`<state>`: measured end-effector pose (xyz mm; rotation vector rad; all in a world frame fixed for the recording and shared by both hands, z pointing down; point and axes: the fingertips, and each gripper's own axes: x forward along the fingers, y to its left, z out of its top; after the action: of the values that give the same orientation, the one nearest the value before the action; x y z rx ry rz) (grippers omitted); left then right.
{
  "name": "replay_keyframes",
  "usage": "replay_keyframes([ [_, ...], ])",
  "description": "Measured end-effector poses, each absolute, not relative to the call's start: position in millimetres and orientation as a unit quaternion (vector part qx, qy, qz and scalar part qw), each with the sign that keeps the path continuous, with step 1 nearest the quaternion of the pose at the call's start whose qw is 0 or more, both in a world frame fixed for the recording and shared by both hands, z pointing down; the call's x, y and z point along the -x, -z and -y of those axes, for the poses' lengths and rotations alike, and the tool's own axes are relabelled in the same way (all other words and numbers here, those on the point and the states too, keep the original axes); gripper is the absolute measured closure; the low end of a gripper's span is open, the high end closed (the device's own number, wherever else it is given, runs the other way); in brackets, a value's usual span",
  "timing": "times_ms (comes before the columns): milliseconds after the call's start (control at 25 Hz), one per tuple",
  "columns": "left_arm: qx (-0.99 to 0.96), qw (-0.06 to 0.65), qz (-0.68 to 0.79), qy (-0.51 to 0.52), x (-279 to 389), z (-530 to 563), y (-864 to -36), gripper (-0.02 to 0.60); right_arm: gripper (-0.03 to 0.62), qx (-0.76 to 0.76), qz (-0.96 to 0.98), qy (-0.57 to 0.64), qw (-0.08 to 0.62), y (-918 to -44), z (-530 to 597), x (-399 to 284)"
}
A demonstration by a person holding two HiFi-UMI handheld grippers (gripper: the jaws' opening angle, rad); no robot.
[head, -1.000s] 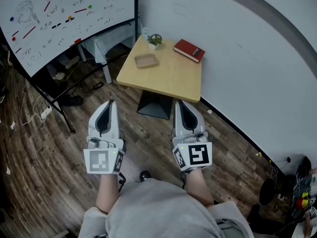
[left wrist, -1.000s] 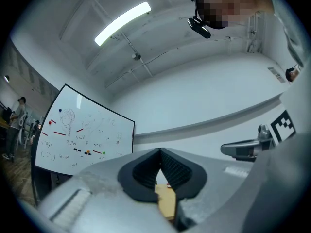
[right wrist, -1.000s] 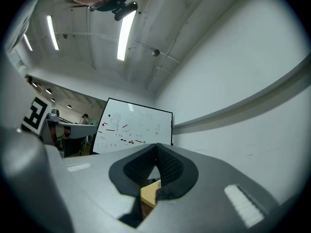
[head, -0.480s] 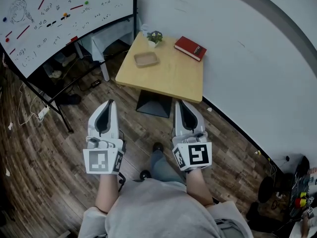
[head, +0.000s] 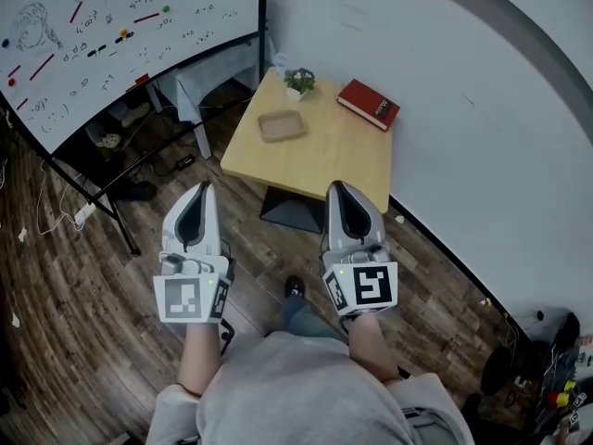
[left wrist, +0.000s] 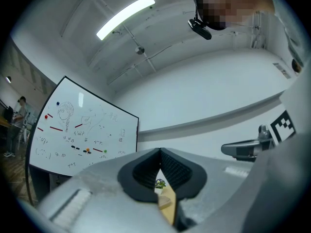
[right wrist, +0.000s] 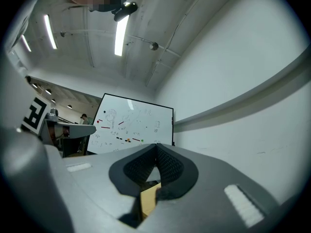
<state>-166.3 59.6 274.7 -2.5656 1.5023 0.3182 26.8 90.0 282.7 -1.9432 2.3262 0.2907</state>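
Head view showed, from your left, the whiteboard [head: 111, 35] standing on the wooden floor [head: 83, 295], then your left gripper [head: 202, 193] held out level in front of you, its jaws pressed together at the tips with nothing pinched between them; the left gripper view confirmed the pads meeting at a point, and through the small gap under them you could make out the potted plant [left wrist: 159, 183] and a slice of the table [left wrist: 166, 205] ahead. Further right lay the table [head: 315, 160] itself, against the wall, carrying a shallow wooden tray [head: 281, 125], the potted plant [head: 299, 81] at its far edge and a red book [head: 369, 104] at the right corner. Your right gripper [head: 339, 191] hung beside the left, also closed tip to tip and empty, with the table's near edge just past its tips in the frame but lower and not touched. I judged this an approach with nothing gripped: any reach for the tray, the nearest loose thing, called for closing the distance to the table, lowering the grippers and spreading the jaws first
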Motion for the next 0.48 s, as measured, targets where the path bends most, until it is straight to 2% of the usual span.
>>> replay_keyframes([
  [480, 0.841, 0.082, -0.522, -0.114, 135, 29, -262, 0.577, 0.592, 0.614, -0.78, -0.107, 0.053, -265, 8, -57],
])
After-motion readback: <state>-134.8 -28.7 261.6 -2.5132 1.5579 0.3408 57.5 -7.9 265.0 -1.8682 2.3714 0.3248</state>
